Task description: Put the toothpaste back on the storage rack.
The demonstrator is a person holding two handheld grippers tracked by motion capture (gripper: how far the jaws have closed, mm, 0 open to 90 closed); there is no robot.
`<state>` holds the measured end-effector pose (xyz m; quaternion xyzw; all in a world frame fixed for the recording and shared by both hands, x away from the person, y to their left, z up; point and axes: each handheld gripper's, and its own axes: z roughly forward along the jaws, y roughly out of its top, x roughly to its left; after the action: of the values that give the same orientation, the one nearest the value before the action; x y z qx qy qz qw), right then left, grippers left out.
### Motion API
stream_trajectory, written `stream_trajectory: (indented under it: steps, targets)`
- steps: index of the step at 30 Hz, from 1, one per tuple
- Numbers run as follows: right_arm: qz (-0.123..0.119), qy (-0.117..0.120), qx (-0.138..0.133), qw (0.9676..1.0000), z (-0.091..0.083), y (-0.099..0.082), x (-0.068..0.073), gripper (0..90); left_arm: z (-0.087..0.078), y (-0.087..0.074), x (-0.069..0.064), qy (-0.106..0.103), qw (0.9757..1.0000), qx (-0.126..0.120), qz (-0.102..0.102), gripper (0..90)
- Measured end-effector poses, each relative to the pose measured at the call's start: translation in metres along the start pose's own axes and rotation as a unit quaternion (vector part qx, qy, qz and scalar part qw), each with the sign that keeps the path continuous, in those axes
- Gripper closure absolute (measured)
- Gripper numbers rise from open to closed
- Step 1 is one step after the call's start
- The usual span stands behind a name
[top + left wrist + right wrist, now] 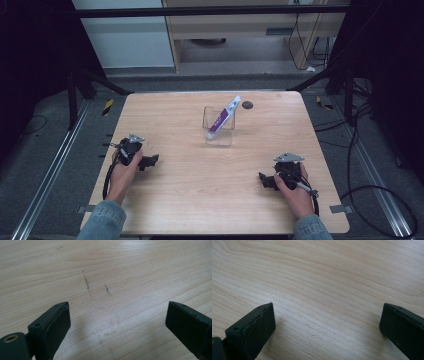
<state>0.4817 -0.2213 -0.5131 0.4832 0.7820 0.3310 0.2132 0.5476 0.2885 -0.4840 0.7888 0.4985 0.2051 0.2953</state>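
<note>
Left gripper: my black two-jaw left gripper sits low on the left of the high view, in my hand, resting at the table; jaws point toward the frame's centre.
Left jaw state: spread wide with nothing between them. In the left gripper view one jaw rises at lower left, the other at the right edge, bare wood across the gap.
Right gripper: my black two-jaw right gripper lies at lower right of the high view, jaws aimed left toward the centre.
Right jaw state: parted wide, holding nothing. The right gripper view has wood grain alone between the two pads.
Toothpaste tube: a white and purple toothpaste tube stands tilted, cap down, top leaning toward upper right, just above the centre of the high view.
Holder: a clear plastic box-shaped holder carries the tube; the cap end sits inside it.
Tube vs tools: well apart from both grippers, up and right of the left one, up and left of the right one, roughly between them.
Table: light wooden tabletop; faint dark scuff marks in the upper middle of the left gripper view.
Other: small dark round spot on the wood, just right of the tube's top.
</note>
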Motion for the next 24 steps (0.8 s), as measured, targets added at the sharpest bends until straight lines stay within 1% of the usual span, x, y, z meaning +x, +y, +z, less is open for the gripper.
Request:
stream_trajectory:
  steps: [6,8,9,12,14,19,20,21,22,24]
  targets:
    - [0.001,0.0,0.0,1.0,0.0,0.0,0.0,0.7,0.002,-0.001,0.002,-0.001,1.0,0.001,-0.007,5.5]
    - [0.0,0.0,0.0,1.0,0.0,0.0,0.0,0.7,0.004,-0.002,0.002,-0.003,0.9999,0.0,-0.012,5.5]
    - [0.001,0.0,0.0,1.0,0.0,0.0,0.0,0.7,0.005,-0.002,0.002,-0.006,0.9998,-0.002,-0.019,5.5]
    - [0.001,0.0,0.0,1.0,0.0,0.0,0.0,0.7,0.008,-0.004,0.002,-0.006,0.9998,0.003,-0.017,5.4]
    - [0.0,0.0,0.0,1.0,0.0,0.0,0.0,0.7,0.011,-0.007,0.002,-0.006,0.9998,0.007,-0.02,5.3]
    - [0.0,0.0,0.0,1.0,0.0,0.0,0.0,0.7,0.015,-0.012,0.001,0.005,0.9999,-0.011,-0.011,3.3]
    - [0.001,0.0,0.0,1.0,0.0,0.0,0.0,0.7,0.017,-0.014,0.001,0.001,0.9998,-0.019,-0.005,1.6]
    - [0.0,0.0,0.0,1.0,0.0,0.0,0.0,0.7,0.017,-0.016,0.002,-0.004,0.9996,-0.028,-0.004,0.0]
    - [0.001,0.0,0.0,1.0,0.0,0.0,0.0,0.7,0.017,-0.016,0.002,-0.005,0.9996,-0.028,-0.002,0.0]
    - [0.003,0.001,0.0,1.0,0.0,0.0,0.001,0.7,0.017,-0.017,0.001,-0.003,0.9996,-0.028,-0.005,0.0]
